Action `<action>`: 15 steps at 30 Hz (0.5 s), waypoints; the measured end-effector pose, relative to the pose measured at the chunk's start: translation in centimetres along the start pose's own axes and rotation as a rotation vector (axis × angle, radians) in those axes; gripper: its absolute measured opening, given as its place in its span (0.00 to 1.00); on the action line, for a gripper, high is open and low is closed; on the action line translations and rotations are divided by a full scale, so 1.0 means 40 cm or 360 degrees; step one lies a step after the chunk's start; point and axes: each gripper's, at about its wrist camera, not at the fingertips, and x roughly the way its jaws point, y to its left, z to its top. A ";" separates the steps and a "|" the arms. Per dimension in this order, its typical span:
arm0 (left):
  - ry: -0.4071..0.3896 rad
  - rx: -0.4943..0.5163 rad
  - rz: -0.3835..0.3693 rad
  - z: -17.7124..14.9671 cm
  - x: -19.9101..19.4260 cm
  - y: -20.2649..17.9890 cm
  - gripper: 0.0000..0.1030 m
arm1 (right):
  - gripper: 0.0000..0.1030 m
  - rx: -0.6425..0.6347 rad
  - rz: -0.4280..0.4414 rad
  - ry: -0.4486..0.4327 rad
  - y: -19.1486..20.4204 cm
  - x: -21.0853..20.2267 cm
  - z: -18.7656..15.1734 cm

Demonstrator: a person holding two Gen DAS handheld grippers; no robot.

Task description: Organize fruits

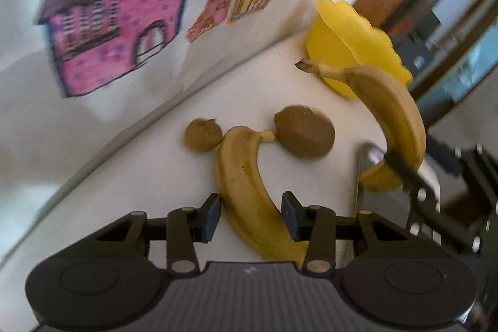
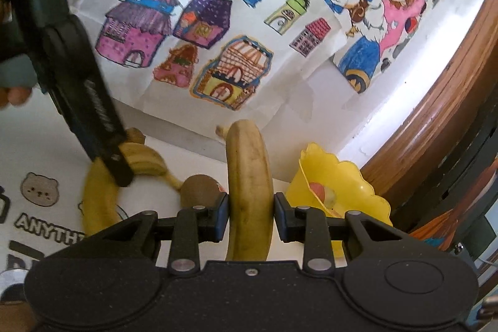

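My left gripper (image 1: 250, 217) has its blue pads against both sides of a spotted banana (image 1: 246, 182) that lies low over the white table (image 1: 140, 176). It also shows in the right wrist view, where the left gripper (image 2: 121, 167) clamps that blurred banana (image 2: 99, 201). My right gripper (image 2: 250, 220) is shut on a second banana (image 2: 250, 176), held upright; from the left wrist view this banana (image 1: 401, 120) hangs in front of the yellow scalloped bowl (image 1: 336, 42). Two kiwis (image 1: 202, 134) (image 1: 305, 134) rest just past the left banana's stem.
The yellow bowl (image 2: 351, 179) holds one orange-red piece of fruit (image 2: 323, 192). Coloured drawings of houses (image 2: 137, 30) cover the wall behind the table. A wooden frame (image 2: 435, 120) runs along the right. A hand (image 2: 15, 95) grips the left tool.
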 end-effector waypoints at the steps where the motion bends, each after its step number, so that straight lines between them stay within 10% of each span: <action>1: 0.0016 0.0035 0.0001 -0.008 -0.014 0.004 0.44 | 0.31 -0.0005 -0.0001 -0.0003 0.004 -0.011 0.005; 15: 0.0070 0.0147 0.0075 -0.070 -0.088 -0.009 0.45 | 0.31 -0.0185 0.0152 0.0070 0.155 -0.130 0.027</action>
